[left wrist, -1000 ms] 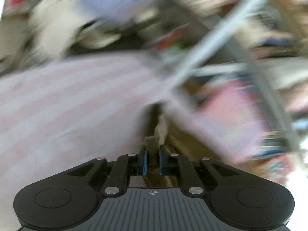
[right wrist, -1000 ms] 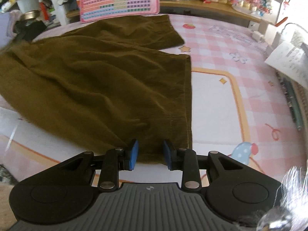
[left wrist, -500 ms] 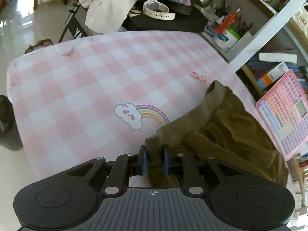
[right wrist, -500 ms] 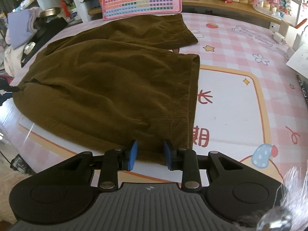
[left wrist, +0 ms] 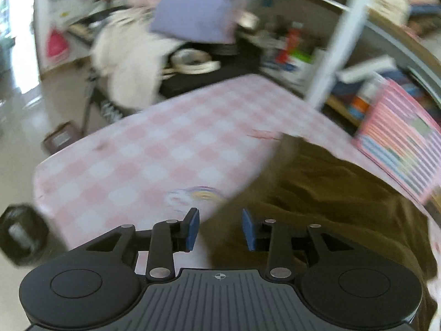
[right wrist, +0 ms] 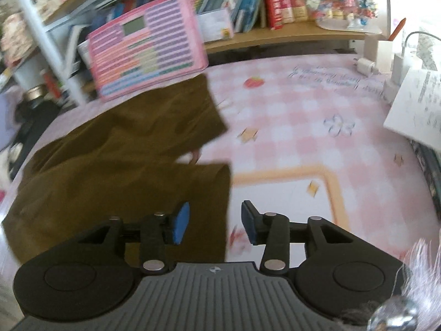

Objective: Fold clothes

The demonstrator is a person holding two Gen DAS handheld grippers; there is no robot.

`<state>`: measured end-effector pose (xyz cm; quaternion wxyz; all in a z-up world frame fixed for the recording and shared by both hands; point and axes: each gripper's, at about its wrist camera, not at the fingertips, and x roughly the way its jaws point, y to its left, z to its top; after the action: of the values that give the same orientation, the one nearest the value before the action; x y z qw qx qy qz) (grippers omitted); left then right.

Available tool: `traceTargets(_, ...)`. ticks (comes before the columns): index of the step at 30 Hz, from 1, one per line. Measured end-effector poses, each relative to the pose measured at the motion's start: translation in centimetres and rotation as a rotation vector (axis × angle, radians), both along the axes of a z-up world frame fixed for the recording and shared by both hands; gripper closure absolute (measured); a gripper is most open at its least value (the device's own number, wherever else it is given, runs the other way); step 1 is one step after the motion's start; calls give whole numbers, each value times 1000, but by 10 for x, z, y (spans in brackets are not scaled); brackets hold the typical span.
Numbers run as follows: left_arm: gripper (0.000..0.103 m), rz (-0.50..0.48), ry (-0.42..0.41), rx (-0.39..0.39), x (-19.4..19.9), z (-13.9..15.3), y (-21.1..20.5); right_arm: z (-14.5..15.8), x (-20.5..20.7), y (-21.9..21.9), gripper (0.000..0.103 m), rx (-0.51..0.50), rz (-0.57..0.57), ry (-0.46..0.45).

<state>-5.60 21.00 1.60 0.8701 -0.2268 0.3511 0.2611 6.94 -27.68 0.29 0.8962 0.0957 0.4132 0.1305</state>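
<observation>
Olive-brown corduroy trousers (right wrist: 115,160) lie spread on the pink checked table cover (right wrist: 289,115), the two legs ending near the middle of the table. In the left wrist view the trousers (left wrist: 330,198) lie to the right on the cover (left wrist: 154,149). My left gripper (left wrist: 219,230) hovers over the waist edge with its jaws opening; the cloth lies below them and the pads do not press it. My right gripper (right wrist: 215,220) hangs over the near leg's hem, jaws opening, nothing pinched between the blue pads.
A pink chart board (right wrist: 146,52) leans against the shelf at the table's back, with books (right wrist: 275,0) behind. Papers (right wrist: 416,104) and white chargers (right wrist: 399,66) sit at the right edge. Left of the table stand a black stand with clothes (left wrist: 129,60) and a dark bin (left wrist: 22,234).
My left gripper let go of the waistband it pinched and lifted away, jaws spreading. My right gripper widened too and shifted right and up, off the hem of the near leg.
</observation>
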Motion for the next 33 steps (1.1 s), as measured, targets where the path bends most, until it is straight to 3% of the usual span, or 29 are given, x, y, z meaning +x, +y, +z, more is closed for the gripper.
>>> traceTargets(1,53,-33,0,12,4,-1,-9,-1,12,-2,56,2,-18,1)
traceTargets(2,51,-65,0,24,9,-1,-18,-2,23,-3,53,5,-33,2)
traceTargets(10,51,-166,92,16,28,-32,-52,-16,99,5,49,19,-66,27)
traceTargets(12,51,-167,111,9,28,-37,-51,-17,106,14,50,12,-43,22)
traceTargets(16,51,-167,136,1,28,-42,-52,-25,121,41,60,-89,-24,16)
traceTargets(19,50,-181,156,20,29,-43,-56,-28,127,61,62,-162,9,-4)
traceTargets(21,49,-191,162,28,29,-44,-57,-29,127,71,79,-225,62,-20)
traceTargets(22,48,-195,164,29,29,-44,-57,-29,128,73,80,-253,87,-29)
traceTargets(26,46,-219,167,35,29,-45,-58,-33,147,67,80,-361,52,-100)
traceTargets(30,44,-240,173,33,29,-43,-59,-30,157,62,73,-347,59,-81)
traceTargets(33,44,-256,154,21,25,-34,-55,-17,134,56,70,-286,43,-92)
